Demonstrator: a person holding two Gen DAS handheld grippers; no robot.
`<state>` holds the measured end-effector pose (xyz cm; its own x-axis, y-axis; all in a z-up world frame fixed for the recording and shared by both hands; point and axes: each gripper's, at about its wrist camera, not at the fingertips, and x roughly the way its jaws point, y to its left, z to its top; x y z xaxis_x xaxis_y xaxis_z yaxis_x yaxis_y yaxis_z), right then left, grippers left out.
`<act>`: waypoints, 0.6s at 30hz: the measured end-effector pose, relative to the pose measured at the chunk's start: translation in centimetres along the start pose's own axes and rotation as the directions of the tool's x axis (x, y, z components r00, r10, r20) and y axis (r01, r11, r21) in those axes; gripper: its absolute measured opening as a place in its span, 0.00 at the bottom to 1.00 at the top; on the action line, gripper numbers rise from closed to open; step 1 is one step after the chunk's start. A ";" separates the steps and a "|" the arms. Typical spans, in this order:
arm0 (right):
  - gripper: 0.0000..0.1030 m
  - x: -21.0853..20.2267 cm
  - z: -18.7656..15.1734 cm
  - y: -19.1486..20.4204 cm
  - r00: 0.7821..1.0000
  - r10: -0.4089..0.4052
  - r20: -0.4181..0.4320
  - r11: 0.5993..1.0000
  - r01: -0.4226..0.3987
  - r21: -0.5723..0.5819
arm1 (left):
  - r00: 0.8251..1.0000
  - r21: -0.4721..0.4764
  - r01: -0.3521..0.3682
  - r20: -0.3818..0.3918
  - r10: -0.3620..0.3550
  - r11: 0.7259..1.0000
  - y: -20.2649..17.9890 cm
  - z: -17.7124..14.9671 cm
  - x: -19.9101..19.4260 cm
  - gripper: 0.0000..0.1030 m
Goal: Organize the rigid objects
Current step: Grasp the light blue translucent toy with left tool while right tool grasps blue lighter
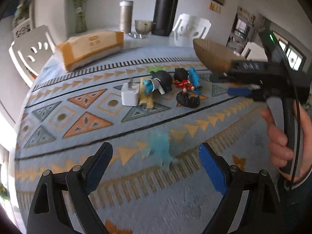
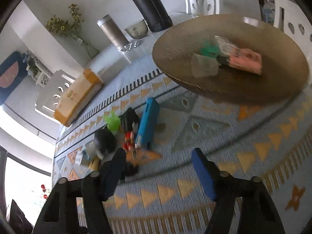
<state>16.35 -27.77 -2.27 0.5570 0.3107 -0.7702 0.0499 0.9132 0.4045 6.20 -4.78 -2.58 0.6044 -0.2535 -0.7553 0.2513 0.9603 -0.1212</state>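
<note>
1. Toys lie clustered on the patterned tablecloth [image 1: 78, 136], all short of the woven bowl [image 2: 175, 44]: a white charger [image 1: 129, 95], a black round figure [image 1: 162, 80], a red doll [image 2: 129, 139] and a blue case [image 2: 147, 124].
2. Inside the bowl sit a pink packet [image 2: 246, 60], a clear cup [image 2: 203, 68] and something green [image 2: 209, 49].
3. Left gripper [image 1: 156, 161] hangs over bare cloth, jaws spread wide, holding nothing.
4. Right gripper [image 2: 158, 167] hovers near the doll, below the bowl, jaws wide apart and empty.

Tall black flask [image 1: 165, 7], silver canister [image 1: 125, 16] and small bowl [image 1: 144, 26] standing at the table's far edge. Yellow tissue pack [image 1: 90, 48] lying nearer, white chairs [image 1: 31, 52] behind.
</note>
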 end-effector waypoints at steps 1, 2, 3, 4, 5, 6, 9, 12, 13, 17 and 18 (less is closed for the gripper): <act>0.56 0.6 0.4 0.3 1.000 0.000 -0.004 1.000 0.000 -0.003 | 1.000 0.000 0.007 -0.015 -0.007 1.000 -0.1 0.1 0.6 0.76; 0.53 1.4 0.8 0.5 1.000 -0.007 -0.010 1.000 0.007 -0.005 | 0.999 -0.003 0.024 -0.036 -0.024 1.000 -0.1 0.1 1.2 0.73; 0.51 2.1 1.1 0.7 1.000 -0.017 -0.018 1.000 0.017 -0.006 | 0.998 -0.006 0.035 -0.048 -0.035 0.999 -0.1 0.1 1.7 0.72; 0.49 3.0 1.3 0.7 0.999 -0.027 -0.031 1.000 0.027 -0.002 | 0.997 -0.008 0.044 -0.059 -0.044 0.999 -0.1 0.0 2.1 0.70; 0.46 3.5 1.4 0.7 0.999 -0.024 -0.039 1.000 0.024 0.004 | 0.997 -0.004 0.040 -0.066 -0.040 0.999 -0.3 -0.1 2.3 0.68; 0.44 4.0 1.6 0.6 0.999 -0.001 -0.038 1.000 0.002 0.016 | 0.998 0.005 0.032 -0.058 -0.032 0.999 -0.4 -0.1 2.2 0.66; 0.38 4.7 2.1 1.0 0.999 -0.038 -0.011 0.999 0.038 0.011 | 0.997 0.005 0.047 -0.062 -0.047 0.999 -0.5 0.0 2.3 0.64; 0.35 5.3 2.4 1.9 0.995 -0.101 0.015 0.994 0.101 -0.040 | 0.998 -0.006 0.028 -0.052 -0.028 1.000 -0.3 0.1 2.4 0.54; 0.35 5.5 2.4 2.2 0.993 -0.115 0.030 0.991 0.117 -0.065 | 0.999 -0.010 0.020 -0.048 -0.020 1.000 -0.2 0.1 2.3 0.48; 0.31 5.6 2.1 2.4 0.993 -0.109 0.054 0.987 0.114 -0.113 | 0.999 -0.004 -0.005 -0.038 0.004 1.000 0.0 0.1 2.4 0.29; 0.27 5.5 2.1 2.4 0.993 -0.104 0.054 0.987 0.110 -0.118 | 0.999 -0.002 -0.002 -0.036 0.002 1.000 0.0 0.0 2.3 0.29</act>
<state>21.28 -24.43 -4.49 0.5930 0.1993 -0.7801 0.0122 0.9665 0.2563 7.61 -5.41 -4.29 0.5771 -0.2472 -0.7784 0.2489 0.9610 -0.1207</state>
